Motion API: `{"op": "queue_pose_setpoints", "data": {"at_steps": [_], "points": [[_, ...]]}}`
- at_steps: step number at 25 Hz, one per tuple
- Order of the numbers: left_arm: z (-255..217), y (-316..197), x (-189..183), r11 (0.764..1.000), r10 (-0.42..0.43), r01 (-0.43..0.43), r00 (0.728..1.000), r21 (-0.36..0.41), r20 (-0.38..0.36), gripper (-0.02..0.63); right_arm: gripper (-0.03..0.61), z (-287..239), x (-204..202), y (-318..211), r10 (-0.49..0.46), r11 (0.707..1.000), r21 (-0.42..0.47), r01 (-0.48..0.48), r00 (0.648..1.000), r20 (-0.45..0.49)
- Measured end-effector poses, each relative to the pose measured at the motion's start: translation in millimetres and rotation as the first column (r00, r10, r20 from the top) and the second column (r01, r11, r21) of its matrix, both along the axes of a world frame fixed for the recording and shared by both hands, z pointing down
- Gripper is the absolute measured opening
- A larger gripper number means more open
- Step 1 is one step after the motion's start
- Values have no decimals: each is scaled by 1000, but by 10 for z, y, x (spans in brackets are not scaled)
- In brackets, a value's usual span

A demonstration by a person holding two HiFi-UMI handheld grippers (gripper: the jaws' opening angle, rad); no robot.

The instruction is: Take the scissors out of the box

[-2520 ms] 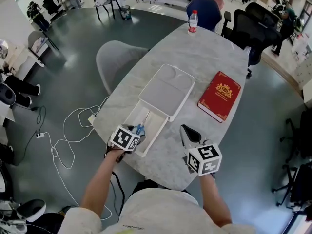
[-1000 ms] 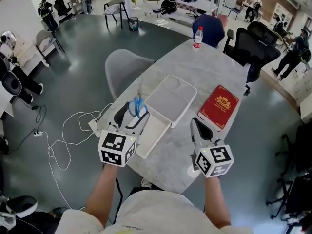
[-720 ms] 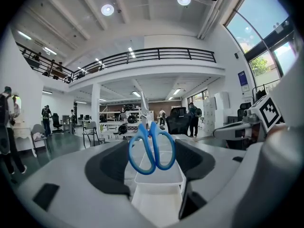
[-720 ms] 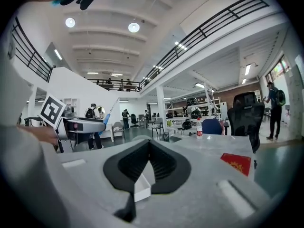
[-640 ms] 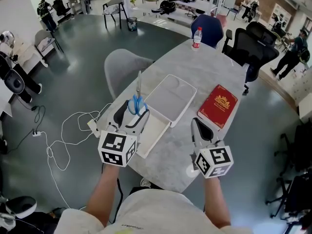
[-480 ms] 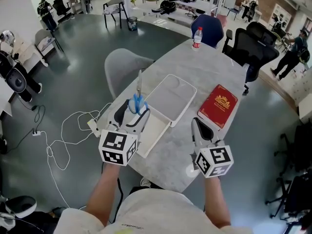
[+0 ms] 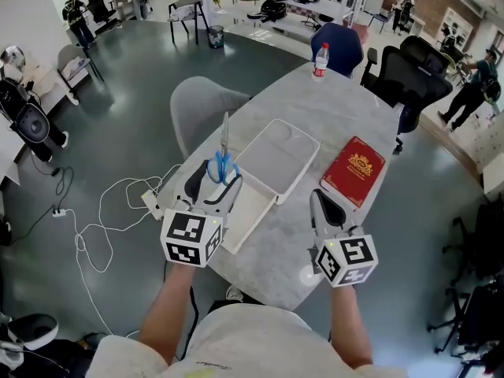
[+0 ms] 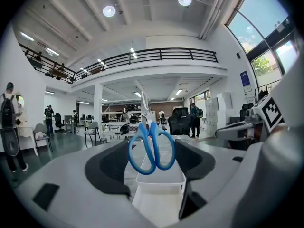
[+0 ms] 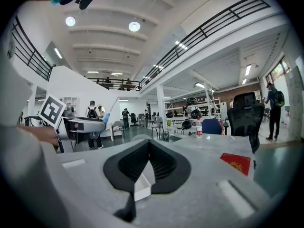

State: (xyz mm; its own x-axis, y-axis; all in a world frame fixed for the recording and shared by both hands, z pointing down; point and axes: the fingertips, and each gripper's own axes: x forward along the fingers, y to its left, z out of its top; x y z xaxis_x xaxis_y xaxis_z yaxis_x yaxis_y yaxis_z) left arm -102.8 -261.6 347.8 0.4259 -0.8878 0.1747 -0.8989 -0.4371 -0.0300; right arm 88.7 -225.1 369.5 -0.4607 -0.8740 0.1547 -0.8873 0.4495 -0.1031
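Head view, with both gripper views. The left gripper (image 7: 214, 187) is clamped on the blue-handled steel scissors (image 7: 224, 154). Its two black pads press the outer sides of the handle loops, as the left gripper view shows (image 8: 151, 148). The blades point up and away from the person, and the scissors are lifted clear of the white rectangular plastic box (image 7: 250, 211). They hang above the left side of that box, near the table's left edge. The box stands open on the grey-white marble table (image 7: 346, 101), and it appears below the handles in the left gripper view (image 8: 159, 184). A shallow white lid with rounded corners (image 7: 277, 157) lies against the box's far end.

The right gripper (image 7: 321, 208) hovers above the table to the right of the box. Its pads meet at the tips with nothing between them (image 9: 148, 161).

A red hardcover book with a gold emblem (image 7: 354, 172) lies to the right of the lid, apart from it. A clear water bottle with a red label (image 7: 319, 60) stands at the table's far end. A grey shell chair (image 7: 201, 105) stands at the table's left side, and a white cable (image 7: 102, 219) trails over the dark floor.
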Motion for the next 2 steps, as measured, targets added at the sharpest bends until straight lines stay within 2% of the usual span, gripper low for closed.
{"op": "queue_pose_setpoints", "data": {"at_steps": [2], "points": [[3, 1, 1, 1000, -1, 1, 1000, -1, 1, 290, 5, 3, -1, 0, -1, 1000, -2, 1, 1000, -1]]}}
